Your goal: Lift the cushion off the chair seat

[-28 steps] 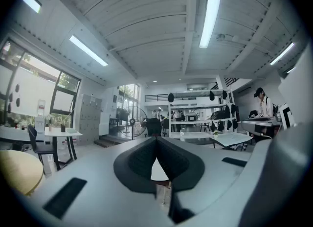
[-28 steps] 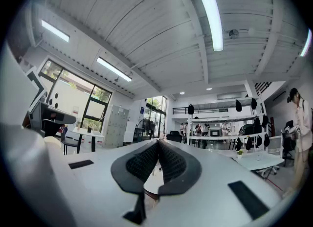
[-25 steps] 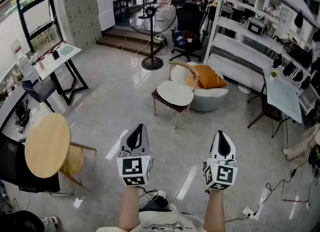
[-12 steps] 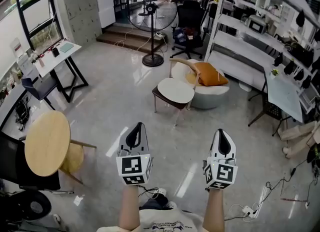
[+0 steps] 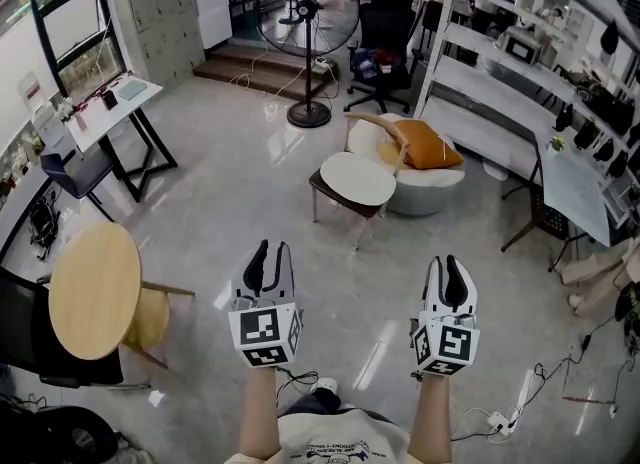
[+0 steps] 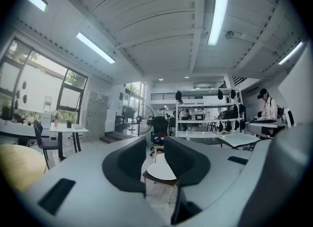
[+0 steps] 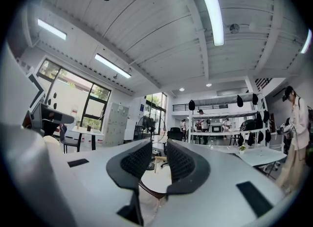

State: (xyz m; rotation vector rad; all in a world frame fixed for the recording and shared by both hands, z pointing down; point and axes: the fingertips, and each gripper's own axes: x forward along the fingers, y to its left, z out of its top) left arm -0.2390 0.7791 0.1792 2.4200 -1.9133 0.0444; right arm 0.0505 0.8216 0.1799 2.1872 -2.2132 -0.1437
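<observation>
Both sets of jaws, pressed together a second earlier, had just been opening and stood partly released, with nothing between them.

- Left gripper [image 5: 270,255]: held level, empty, jaws part-way apart.
- Right gripper [image 5: 448,270]: the same.
- Round white padded cushion [image 5: 358,178]: judged the task's item. It lay flat on the dark-brown seat of a wooden-legged chair [image 5: 334,198], well apart from both grippers.
- Bearing: about 1 o'clock from the left gripper, 11 o'clock from the right. Each gripper view framed the cushion in its jaw gap.
- Long axis: almost none, a slight oval running 10 to 4 o'clock.
- Nearer hand: neither, as the cushion sat midway.
- Orange square pillow [image 5: 427,144]: on a white upholstered pouf [image 5: 432,190] at the chair's 2 o'clock.
</observation>
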